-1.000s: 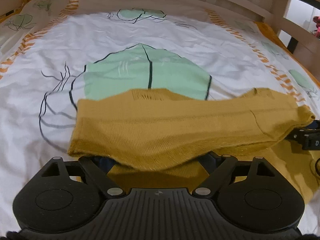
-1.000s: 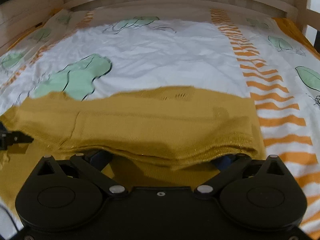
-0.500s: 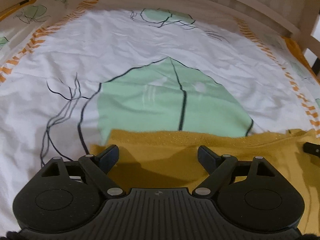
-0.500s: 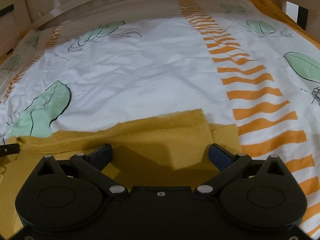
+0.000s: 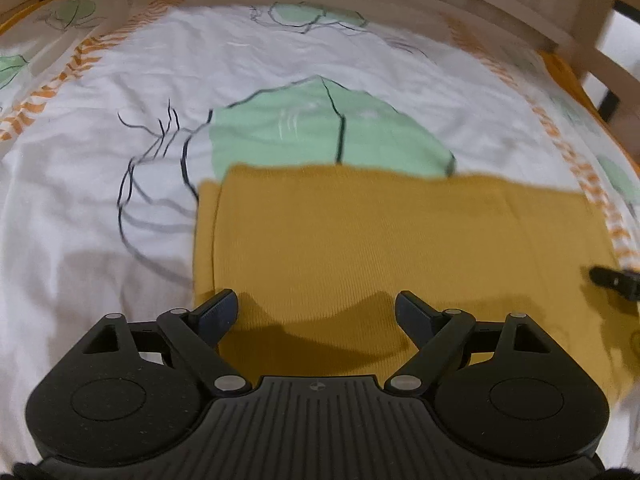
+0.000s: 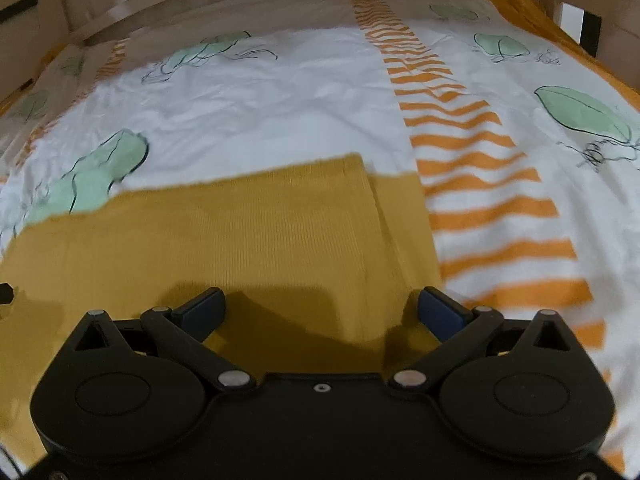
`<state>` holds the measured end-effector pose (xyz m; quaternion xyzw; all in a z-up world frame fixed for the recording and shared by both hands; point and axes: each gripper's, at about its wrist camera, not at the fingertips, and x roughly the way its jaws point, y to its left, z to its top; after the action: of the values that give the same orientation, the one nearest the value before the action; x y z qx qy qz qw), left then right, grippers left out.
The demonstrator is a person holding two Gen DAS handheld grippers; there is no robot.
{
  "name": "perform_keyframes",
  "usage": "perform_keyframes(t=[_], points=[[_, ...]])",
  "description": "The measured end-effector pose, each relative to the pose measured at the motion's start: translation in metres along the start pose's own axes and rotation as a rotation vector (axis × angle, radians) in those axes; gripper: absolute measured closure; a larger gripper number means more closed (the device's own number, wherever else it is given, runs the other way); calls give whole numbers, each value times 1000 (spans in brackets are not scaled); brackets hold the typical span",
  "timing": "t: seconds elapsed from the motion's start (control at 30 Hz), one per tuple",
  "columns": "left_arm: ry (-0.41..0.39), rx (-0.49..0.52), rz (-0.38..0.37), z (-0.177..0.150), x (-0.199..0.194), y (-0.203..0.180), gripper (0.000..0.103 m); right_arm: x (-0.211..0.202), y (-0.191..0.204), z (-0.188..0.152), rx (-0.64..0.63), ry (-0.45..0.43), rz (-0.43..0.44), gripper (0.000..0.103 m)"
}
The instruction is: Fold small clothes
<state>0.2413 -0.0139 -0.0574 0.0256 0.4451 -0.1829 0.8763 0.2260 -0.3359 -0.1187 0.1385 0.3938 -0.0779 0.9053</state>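
A bed (image 5: 100, 168) with a white sheet printed with green leaves and orange stripes carries a mustard knitted garment (image 5: 380, 248), apparently folded flat, near its front.

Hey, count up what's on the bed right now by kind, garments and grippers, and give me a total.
Garments: 1, the mustard knit lying flat on the sheet.
Grippers: 2, left gripper and right gripper, both open over the knit.
Total: 3
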Motion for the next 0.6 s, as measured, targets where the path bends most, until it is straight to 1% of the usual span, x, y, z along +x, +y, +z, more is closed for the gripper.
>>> perform_keyframes(t=[0.13,0.23,0.27,0.3,0.37,0.6], points=[[0,70,29,-25,-13,-10,16,-16,-2,-16,-25,2,-17,1],[4,105,55,-38,-19,-18,15,-24,-10,-22,16,30,2,1],[13,99,54,-41,-20,-18,14,-25,-13,-23,33,44,2,1],[24,68,45,-45,-21,-16,14,-26,-14,-25,46,51,7,1],[5,22,37,-50,-23,-12,13,-29,-17,-28,65,68,20,0],[-18,0,46,-53,-21,-14,10,-36,-26,-35,159,113,89,0]])
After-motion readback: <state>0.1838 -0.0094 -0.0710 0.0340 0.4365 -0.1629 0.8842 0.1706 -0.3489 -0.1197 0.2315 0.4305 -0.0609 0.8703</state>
